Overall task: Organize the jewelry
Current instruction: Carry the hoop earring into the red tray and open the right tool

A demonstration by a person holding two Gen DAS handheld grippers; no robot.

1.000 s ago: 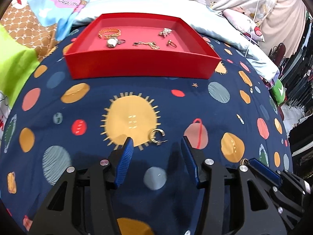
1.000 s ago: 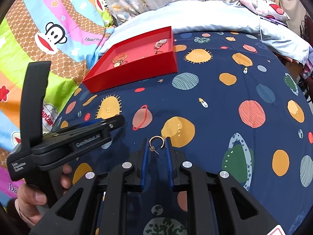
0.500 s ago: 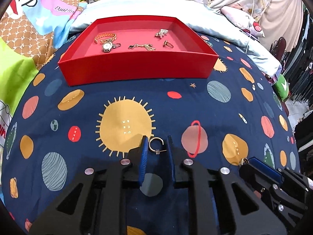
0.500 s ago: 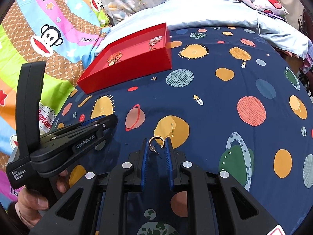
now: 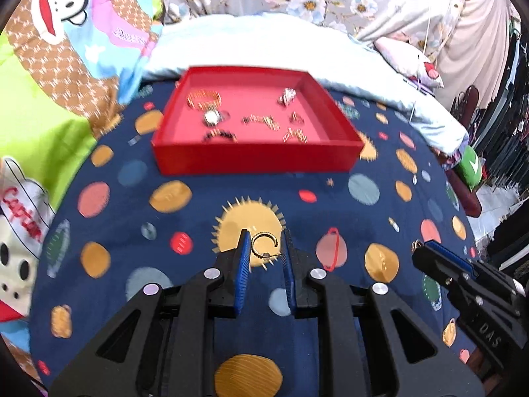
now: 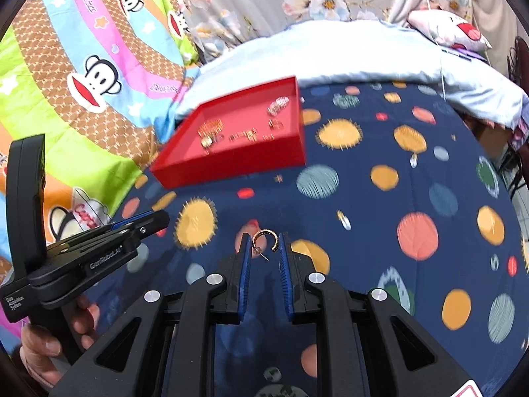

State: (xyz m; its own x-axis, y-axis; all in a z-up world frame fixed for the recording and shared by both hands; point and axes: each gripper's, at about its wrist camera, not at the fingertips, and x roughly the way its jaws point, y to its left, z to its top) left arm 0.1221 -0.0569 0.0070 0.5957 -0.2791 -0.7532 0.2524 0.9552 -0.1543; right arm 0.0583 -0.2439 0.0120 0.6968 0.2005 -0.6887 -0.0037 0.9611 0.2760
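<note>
Plainly, "GenRobot.AI" on left gripper [image 6: 145,228], both grippers clasping gold hoop earrings, right gripper [image 6: 263,244], red tray [image 5: 258,162]

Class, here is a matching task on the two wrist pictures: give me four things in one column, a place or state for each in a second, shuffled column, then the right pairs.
Column one:
1. left gripper
2. wristwatch
3. red tray
4. pale blue pillow

Column two:
A. lies inside the tray
B. behind the tray, at the far edge of the planet sheet
C. shut on a gold hoop earring
D. sits on the planet sheet, holding several jewelry pieces

Pairs: 1-C, 2-A, 3-D, 4-B
</note>
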